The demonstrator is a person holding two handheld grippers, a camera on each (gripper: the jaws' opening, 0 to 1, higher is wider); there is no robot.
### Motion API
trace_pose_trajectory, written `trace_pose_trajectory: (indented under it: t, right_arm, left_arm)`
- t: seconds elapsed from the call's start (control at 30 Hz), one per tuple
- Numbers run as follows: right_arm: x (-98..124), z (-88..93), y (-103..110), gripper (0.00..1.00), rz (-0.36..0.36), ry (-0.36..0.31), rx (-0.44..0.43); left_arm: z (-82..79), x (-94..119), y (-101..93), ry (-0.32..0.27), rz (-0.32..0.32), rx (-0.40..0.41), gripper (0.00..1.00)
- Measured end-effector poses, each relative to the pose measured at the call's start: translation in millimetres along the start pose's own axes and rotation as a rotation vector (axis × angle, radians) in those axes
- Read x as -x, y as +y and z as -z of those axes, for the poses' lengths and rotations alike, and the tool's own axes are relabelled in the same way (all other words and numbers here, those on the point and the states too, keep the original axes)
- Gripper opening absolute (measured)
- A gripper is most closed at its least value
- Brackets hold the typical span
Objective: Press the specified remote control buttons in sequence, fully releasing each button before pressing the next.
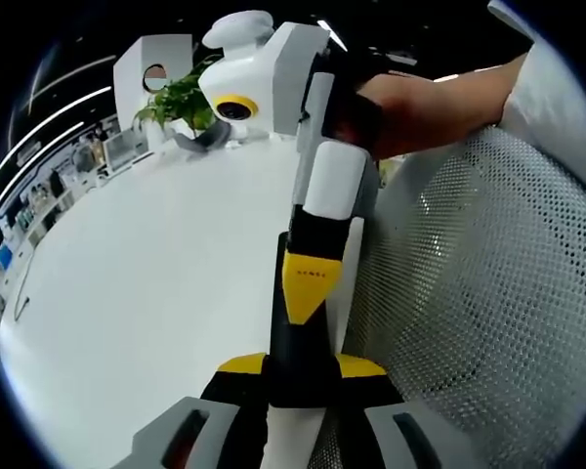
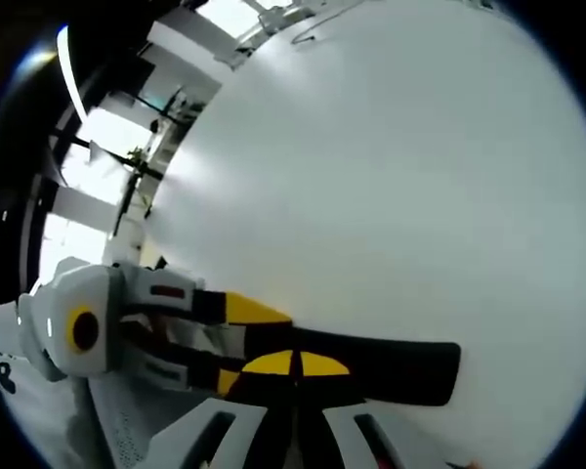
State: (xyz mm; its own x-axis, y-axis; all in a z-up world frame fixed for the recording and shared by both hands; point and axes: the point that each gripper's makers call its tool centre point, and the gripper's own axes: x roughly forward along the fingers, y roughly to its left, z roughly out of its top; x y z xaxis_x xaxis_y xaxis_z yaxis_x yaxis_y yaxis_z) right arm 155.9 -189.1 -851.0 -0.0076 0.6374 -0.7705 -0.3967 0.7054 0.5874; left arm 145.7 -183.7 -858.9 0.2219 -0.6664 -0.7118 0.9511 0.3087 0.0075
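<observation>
the left gripper (image 1: pixel 298 376) is clamping its jaws on the near end of a black remote control (image 1: pixel 295 313) and holding it over the white worktop (image 1: pixel 137 293). the right gripper (image 2: pixel 295 376) is closing its jaws around the same remote (image 2: pixel 391 366), crossing it. a white mesh chair (image 1: pixel 488 293) is standing beside the worktop.

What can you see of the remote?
The remote is a slim, matte black bar, and no buttons can be made out on it. It rises from between the left gripper's yellow-padded jaws, which are clamped on its lower end. The right gripper's closed yellow tip rests on its face. It is held above the white table.
</observation>
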Motion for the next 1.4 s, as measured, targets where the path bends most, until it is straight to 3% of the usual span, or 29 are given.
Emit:
trace_pose_trajectory:
  t: [0.8, 0.93, 1.13, 1.23, 1.4]
  right_arm:
    - [1, -0.7, 1, 0.0, 0.031, -0.018, 0.036]
    - [5, -4.4, -1, 0.0, 0.072, -0.045, 0.076]
    - [29, -30.8, -3, 0.0, 0.103, -0.222, 0.095]
    - [42, -35.9, -6, 0.0, 0.123, -0.279, 0.082]
    - [67, -50.9, -12, 0.0, 0.215, -0.421, 0.142]
  left_arm:
    - [0.6, 0, 0.9, 0.032, -0.016, 0.032, 0.24]
    - [0.7, 0, 0.6, 0.033, -0.017, 0.034, 0.24]
    - [0.6, 0, 0.0, 0.038, -0.018, 0.037, 0.24]
    - [0.6, 0, -0.1, 0.04, -0.02, 0.04, 0.24]
    - [0.9, 0, 0.0, 0.04, -0.024, 0.045, 0.24]
